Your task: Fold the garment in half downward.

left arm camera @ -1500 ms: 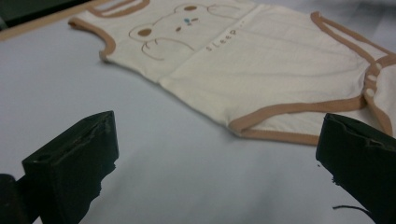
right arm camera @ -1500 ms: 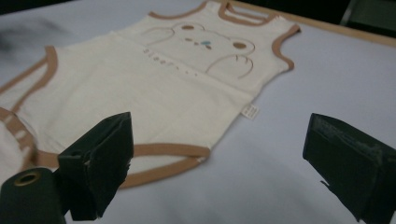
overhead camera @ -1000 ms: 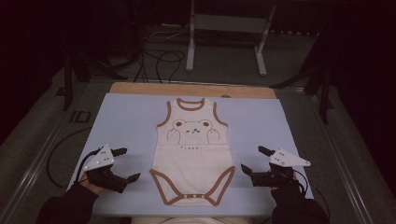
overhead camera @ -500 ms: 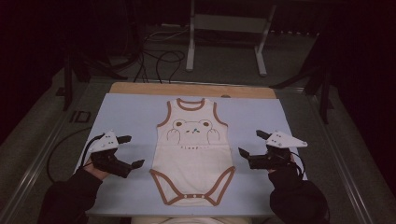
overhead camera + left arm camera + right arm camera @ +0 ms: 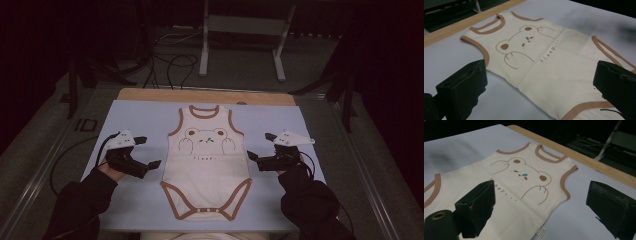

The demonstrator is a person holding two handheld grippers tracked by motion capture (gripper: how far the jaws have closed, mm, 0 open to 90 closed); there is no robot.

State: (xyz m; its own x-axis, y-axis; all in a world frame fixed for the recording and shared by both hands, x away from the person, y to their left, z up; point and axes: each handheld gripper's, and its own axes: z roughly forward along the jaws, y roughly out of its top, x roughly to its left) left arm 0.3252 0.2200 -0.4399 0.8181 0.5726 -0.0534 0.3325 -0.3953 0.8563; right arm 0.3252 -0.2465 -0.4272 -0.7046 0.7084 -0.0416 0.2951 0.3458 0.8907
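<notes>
Holding my 2 grippers wide open and empty, I am flanking the bear-print baby bodysuit (image 5: pixel 207 160) lying flat on the blue mat (image 5: pixel 140 117): left gripper (image 5: pixel 148 151) beside one edge, right gripper (image 5: pixel 259 146) beside the other.

Word "sleep..." in brown lowercase on cream bodysuit (image 5: pixel 549 65), below bear drawing; side tag (image 5: pixel 540 231) unreadable.

Bodysuit (image 5: pixel 207 165) flat on mat (image 5: pixel 140 120), centred; left gripper (image 5: pixel 148 151) left of it, right gripper (image 5: pixel 261 146) right.
</notes>
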